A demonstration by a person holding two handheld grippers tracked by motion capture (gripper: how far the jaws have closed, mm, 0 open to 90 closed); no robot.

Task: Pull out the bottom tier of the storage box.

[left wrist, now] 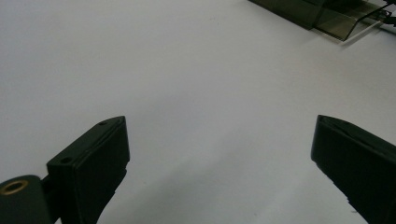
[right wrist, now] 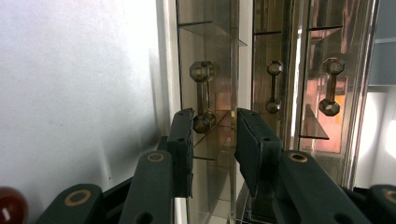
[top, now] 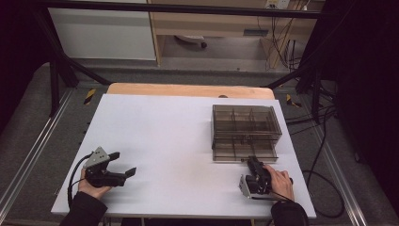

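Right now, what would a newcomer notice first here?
The smoky clear drawer box at the right of the white table, its bottom drawer pulled partway out. The right gripper sits at that drawer's front, jaws nearly closed around its handle. The left gripper waits wide open at the near left.

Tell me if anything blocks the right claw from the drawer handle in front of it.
Nothing visible does. The right claw is at the bottom drawer's handle of the clear drawer box, its jaws a little apart on either side of the handle's near end.
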